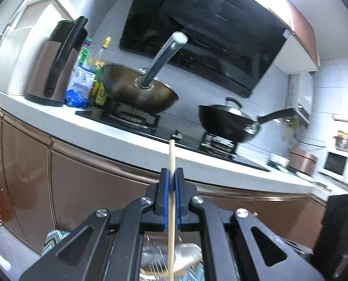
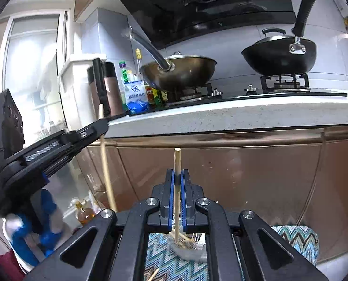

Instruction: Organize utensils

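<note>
My left gripper point(image 1: 171, 175) is clamping its jaws on a wooden chopstick point(image 1: 171, 164); the stick is standing upright between the blue pads, top end poking above them, lower end running down out of sight. My right gripper point(image 2: 178, 178) is gripping a second chopstick point(image 2: 177, 161) the same way, jaws closed on it, stick upright. In the right wrist view, my left gripper point(image 2: 103, 123) is showing at the left edge with its chopstick point(image 2: 106, 164) hanging down past the cabinet front. Both sticks are sitting in front of the brown cabinets, below the counter point(image 1: 131, 144). On the counter, a brass-coloured wok point(image 1: 136, 93) and a black wok point(image 1: 227, 121) are resting on the stove burners.
</note>
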Demonstrator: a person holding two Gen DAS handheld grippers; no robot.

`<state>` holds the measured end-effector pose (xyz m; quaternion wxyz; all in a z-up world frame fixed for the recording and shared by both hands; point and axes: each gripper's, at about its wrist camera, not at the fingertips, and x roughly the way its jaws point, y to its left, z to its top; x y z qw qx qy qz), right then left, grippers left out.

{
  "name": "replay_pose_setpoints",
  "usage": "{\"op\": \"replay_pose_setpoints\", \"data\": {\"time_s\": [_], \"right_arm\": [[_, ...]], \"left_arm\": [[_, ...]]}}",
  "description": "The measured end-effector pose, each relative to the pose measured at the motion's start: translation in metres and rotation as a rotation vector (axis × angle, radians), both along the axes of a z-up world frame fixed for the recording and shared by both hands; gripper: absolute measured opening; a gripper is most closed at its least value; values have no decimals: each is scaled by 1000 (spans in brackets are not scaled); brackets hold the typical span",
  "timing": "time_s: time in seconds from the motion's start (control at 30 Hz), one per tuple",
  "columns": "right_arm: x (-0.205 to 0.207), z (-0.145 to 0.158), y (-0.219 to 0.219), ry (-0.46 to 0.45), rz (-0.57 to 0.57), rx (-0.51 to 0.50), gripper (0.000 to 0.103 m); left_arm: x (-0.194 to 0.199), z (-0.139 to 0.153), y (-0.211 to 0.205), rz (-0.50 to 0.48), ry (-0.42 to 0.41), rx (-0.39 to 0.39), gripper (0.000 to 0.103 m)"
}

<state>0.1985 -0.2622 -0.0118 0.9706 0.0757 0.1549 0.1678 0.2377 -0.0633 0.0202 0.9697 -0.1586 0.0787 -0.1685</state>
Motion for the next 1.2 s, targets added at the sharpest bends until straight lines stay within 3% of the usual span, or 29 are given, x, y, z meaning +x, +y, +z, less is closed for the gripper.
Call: {"op": "replay_pose_setpoints", "data": {"time_s": [0.33, 0.43, 0.47, 0.57, 0.93, 1.2], "right_arm": [[49, -44, 17, 47, -13, -93, 5], [51, -55, 18, 66, -7, -104, 7], [50, -56, 18, 68, -9, -103, 12], [44, -55, 14, 64, -20, -87, 24], [-17, -34, 6, 41, -64, -55, 38], [-82, -30, -2, 44, -93, -42, 52]], "left_arm": [[46, -76, -22, 140, -27, 27, 7], [49, -90, -15, 136, 14, 12, 23], [47, -91, -13, 141, 19, 7, 30], [37, -85, -3, 148, 16, 14, 36], [-30, -43, 26, 154, 60, 114, 53], [-95, -41, 32, 170, 118, 249, 59]]}}
